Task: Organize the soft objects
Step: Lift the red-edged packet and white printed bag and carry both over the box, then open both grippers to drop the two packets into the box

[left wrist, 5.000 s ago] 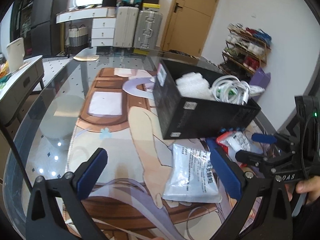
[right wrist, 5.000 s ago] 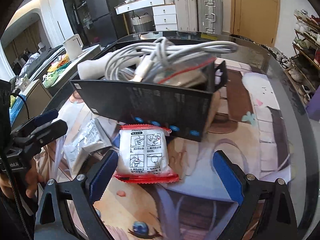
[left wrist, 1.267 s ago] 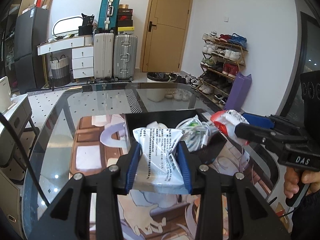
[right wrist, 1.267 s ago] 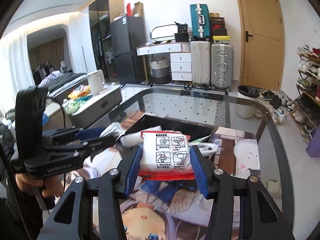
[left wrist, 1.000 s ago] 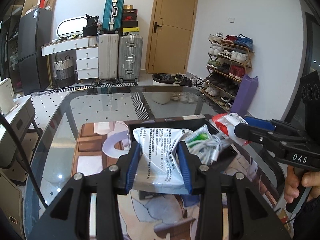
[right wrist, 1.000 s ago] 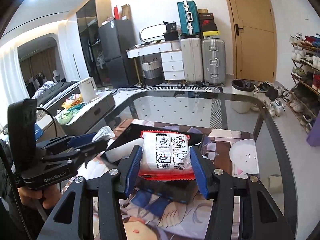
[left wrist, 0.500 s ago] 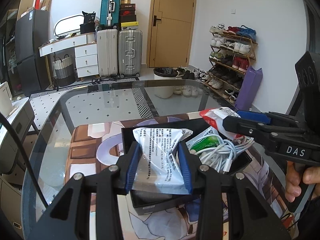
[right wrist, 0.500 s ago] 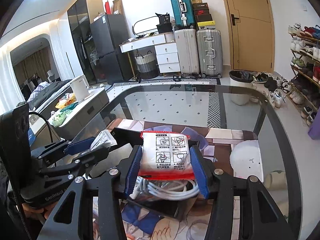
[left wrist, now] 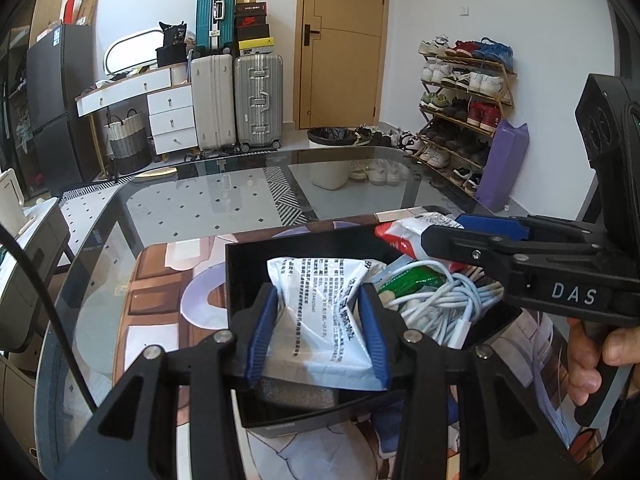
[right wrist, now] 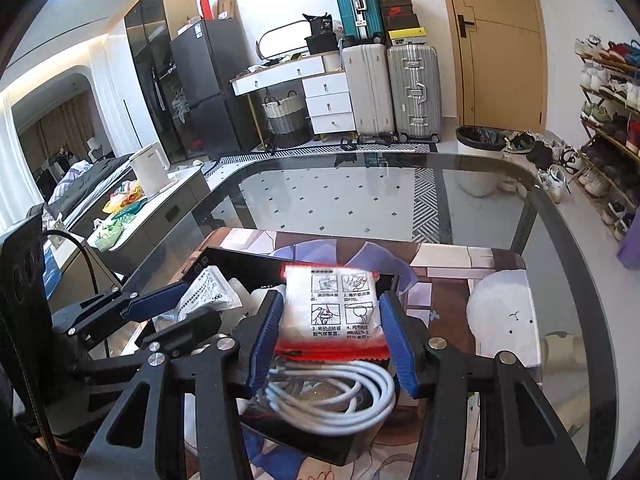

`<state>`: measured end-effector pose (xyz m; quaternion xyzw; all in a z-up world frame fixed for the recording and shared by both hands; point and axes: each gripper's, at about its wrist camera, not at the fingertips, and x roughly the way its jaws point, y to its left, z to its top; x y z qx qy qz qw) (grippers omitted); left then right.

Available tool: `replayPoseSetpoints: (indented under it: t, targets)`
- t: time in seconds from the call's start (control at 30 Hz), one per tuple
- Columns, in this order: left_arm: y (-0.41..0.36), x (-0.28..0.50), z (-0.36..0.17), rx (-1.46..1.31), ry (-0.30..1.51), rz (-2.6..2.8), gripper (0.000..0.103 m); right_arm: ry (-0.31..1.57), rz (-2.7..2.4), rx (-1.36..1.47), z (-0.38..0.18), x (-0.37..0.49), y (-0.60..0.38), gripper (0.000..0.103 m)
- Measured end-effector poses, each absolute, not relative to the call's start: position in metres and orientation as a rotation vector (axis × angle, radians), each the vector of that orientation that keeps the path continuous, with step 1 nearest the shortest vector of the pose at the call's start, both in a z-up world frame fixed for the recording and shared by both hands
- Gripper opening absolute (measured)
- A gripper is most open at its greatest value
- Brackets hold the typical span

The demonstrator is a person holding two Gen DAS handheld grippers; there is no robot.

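Box (left wrist: 248, 280) is the landmark in the left wrist view: black, open-topped, standing on the glass surface (left wrist: 208, 204). The left hand-held gripper (left wrist: 318, 332) hovers over the box's near-left part with the white pouch (left wrist: 320, 320) between its blue pads; its jaws have just been opening, yet the pads appear to press the pouch's sides. In the box's right half lies a coil of white cable (left wrist: 436, 304). Above the box's right rim the right hand-held gripper (left wrist: 460, 236) carries the red-edged packet (left wrist: 404, 232).

In the right wrist view the right hand-held gripper (right wrist: 330, 336) stays clenched on the red-edged packet (right wrist: 332, 312), held over the box (right wrist: 240, 264) just above the white cable (right wrist: 336, 392). The left hand-held gripper (right wrist: 176, 312) reaches over the box's left side with the white pouch (right wrist: 208, 292).

Judging from this, both soft packs are above the box but neither has been let go; dropping them in remains
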<state>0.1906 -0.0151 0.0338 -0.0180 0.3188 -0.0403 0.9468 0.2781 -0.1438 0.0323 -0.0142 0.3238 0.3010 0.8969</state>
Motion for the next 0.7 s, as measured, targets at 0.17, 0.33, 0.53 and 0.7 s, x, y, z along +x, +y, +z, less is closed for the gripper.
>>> replayPoseSetpoints:
  t: [0.17, 0.33, 0.53, 0.7]
  targets:
    - [-0.015, 0.191, 0.034, -0.036, 0.654, -0.064, 0.051, 0.665, 0.619, -0.041, 0.031, 0.278, -0.144, 0.05]
    - [-0.009, 0.187, 0.039, -0.071, 0.653, -0.076, 0.067, 0.641, 0.623, -0.053, 0.038, 0.269, -0.148, 0.065]
    - [0.001, 0.164, 0.051, -0.1, 0.576, -0.085, 0.098, 0.601, 0.599, -0.107, 0.043, 0.254, -0.163, 0.086]
    - [0.005, 0.146, 0.055, -0.06, 0.548, -0.038, 0.103, 0.563, 0.624, -0.101, 0.041, 0.233, -0.173, 0.101]
